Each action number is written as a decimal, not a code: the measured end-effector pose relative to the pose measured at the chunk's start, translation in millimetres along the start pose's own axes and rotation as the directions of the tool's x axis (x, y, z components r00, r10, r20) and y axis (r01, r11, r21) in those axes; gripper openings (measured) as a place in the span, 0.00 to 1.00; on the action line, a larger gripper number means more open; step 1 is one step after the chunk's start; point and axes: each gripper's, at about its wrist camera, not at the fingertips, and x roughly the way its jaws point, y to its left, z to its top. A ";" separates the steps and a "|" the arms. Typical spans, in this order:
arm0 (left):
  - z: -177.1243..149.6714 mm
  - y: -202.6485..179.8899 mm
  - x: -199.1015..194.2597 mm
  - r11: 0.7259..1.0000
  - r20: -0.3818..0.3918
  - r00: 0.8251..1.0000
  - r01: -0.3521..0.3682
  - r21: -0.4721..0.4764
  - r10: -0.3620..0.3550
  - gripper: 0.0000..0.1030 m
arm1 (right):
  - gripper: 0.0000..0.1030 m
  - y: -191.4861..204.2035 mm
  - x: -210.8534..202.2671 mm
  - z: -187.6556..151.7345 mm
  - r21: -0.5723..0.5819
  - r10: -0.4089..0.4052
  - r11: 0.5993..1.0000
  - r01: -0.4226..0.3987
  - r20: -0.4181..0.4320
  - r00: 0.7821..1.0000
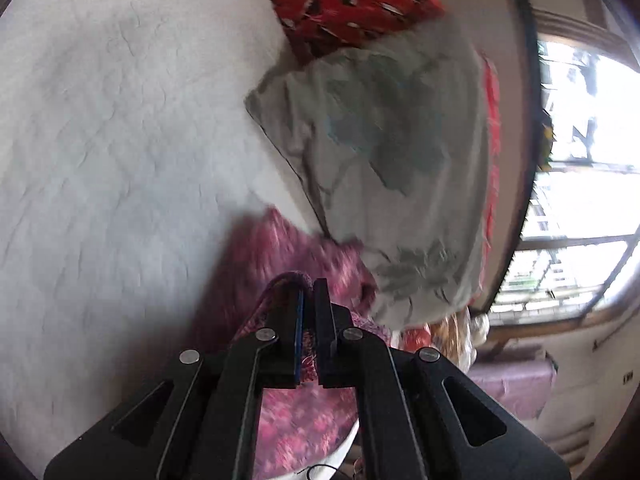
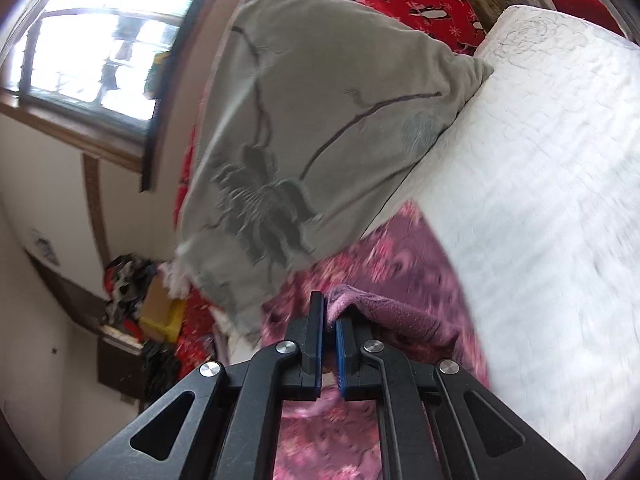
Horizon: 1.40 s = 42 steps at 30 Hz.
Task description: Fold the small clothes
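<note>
We see a bed [image 1: 100, 140] under a white quilted cover filling the left of the left wrist view, with a grey pillow [image 1: 380, 168] printed with dark flowers lying on it and a red patterned blanket [image 1: 344, 4] at the far end. To the right a window [image 1: 580, 200] stands bright in a pale wall. In the right wrist view a cluttered low shelf [image 2: 132, 312] sits by the wall at the left.

The pink patterned garment [image 1: 296, 412] lies on the bed just near of the pillow (blur hides its outline, so we cannot tell its long axis). The left gripper [image 1: 308, 296] has its jaws closed on a fold of it. The right gripper [image 2: 330, 312] likewise pinches an edge of the same cloth.
</note>
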 end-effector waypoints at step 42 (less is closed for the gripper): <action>17.1 0.0 39.9 0.939 -0.001 0.955 -0.291 0.183 0.297 0.08 | 0.02 4.5 74.3 37.7 -0.325 -0.487 0.826 0.461 0.004 0.874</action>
